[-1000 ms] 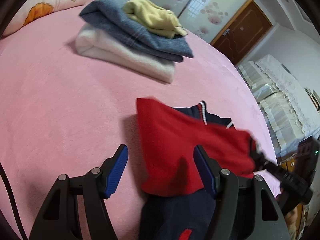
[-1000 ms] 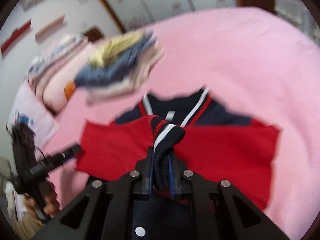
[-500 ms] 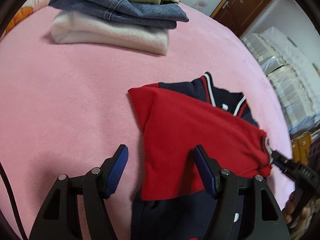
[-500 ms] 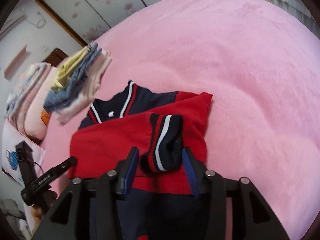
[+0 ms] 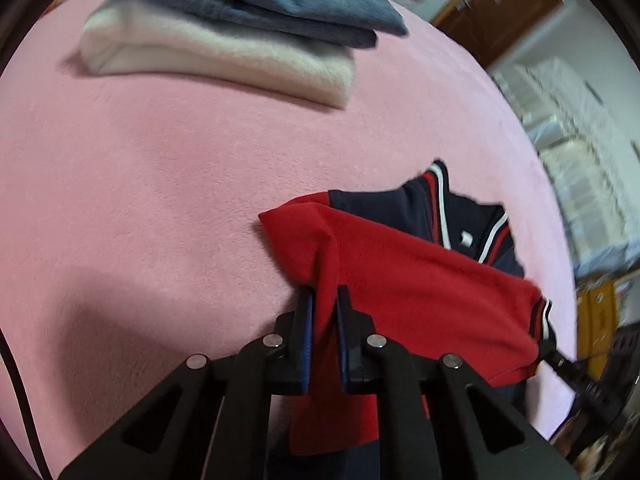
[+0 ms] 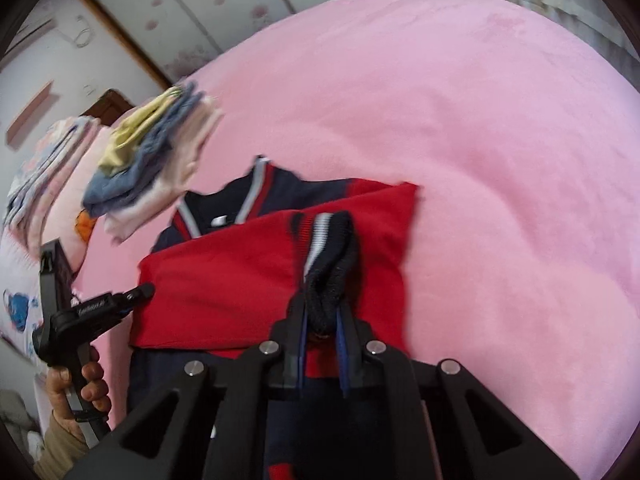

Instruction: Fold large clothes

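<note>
Pink fleece bed cover [image 5: 160,200] is carrying a red and navy jacket [image 5: 420,280], lying near a folded clothes stack [image 5: 224,40]. I am seeing left tongs [image 5: 324,320] pinching its red sleeve fold, right tongs [image 6: 322,320] clamping the striped navy cuff [image 6: 332,248].

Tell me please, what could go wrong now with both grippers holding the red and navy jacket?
1. The left gripper pinches only a thin ridge of the red sleeve; it may slip out.
2. The right gripper holds just the striped cuff, so pulling could undo the fold.
3. The folded stack lies close; a wide swing might disturb it.
</note>
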`<control>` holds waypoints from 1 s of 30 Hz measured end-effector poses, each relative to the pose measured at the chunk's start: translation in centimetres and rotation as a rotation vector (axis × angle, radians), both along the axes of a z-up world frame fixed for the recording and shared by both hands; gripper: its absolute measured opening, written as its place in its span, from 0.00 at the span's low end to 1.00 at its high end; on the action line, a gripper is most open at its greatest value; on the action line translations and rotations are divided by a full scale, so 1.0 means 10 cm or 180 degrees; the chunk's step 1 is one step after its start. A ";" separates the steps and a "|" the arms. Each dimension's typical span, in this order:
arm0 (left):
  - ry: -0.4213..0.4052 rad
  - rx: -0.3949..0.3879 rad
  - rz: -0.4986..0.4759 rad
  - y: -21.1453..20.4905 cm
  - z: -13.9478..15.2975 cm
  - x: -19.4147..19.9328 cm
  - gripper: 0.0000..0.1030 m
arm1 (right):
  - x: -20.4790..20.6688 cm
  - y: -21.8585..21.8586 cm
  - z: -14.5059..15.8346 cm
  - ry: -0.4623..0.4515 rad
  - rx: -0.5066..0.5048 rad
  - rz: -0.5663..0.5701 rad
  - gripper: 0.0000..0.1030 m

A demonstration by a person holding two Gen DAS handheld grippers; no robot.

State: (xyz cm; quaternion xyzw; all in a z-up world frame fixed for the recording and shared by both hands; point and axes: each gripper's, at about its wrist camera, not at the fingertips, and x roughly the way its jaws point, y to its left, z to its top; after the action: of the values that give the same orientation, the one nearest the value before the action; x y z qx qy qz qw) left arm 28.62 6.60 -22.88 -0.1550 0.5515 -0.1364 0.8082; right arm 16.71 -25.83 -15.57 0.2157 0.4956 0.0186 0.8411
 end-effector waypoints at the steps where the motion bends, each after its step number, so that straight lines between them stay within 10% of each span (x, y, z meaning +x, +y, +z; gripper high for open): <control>1: -0.0008 0.0050 -0.0033 -0.03 -0.02 0.00 0.08 | 0.01 -0.04 -0.06 0.0066 0.0051 -0.0026 0.11; 4: -0.0027 0.0126 -0.0087 -0.06 -0.02 0.01 0.11 | 0.03 -0.02 -0.13 0.0125 0.0068 0.0003 0.13; 10: -0.0462 0.0502 0.0073 -0.06 0.43 -0.21 0.53 | -0.09 0.14 0.28 -0.0179 -0.0536 -0.0100 0.28; 15: -0.0819 0.0299 0.0001 -0.32 0.75 -0.41 0.54 | -0.07 0.60 0.52 -0.0611 -0.0573 0.0285 0.28; 22: -0.0623 0.0477 -0.0136 -0.71 0.35 -0.26 0.50 | 0.42 1.18 0.05 -0.0411 -0.0657 0.0728 0.28; 26: -0.0438 0.0479 -0.0086 -0.49 0.06 -0.17 0.38 | 0.45 0.91 -0.10 -0.0270 -0.1066 0.0433 0.26; 30: -0.0423 0.0333 -0.0093 -0.38 0.02 -0.15 0.35 | 0.32 0.36 -0.10 -0.0198 -0.1115 0.0104 0.03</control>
State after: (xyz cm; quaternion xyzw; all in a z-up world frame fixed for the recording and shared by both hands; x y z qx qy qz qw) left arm 27.12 2.76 -22.70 -0.0951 0.5053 -0.1292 0.8479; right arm 19.94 -22.18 -16.58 0.0571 0.4685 -0.0477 0.8803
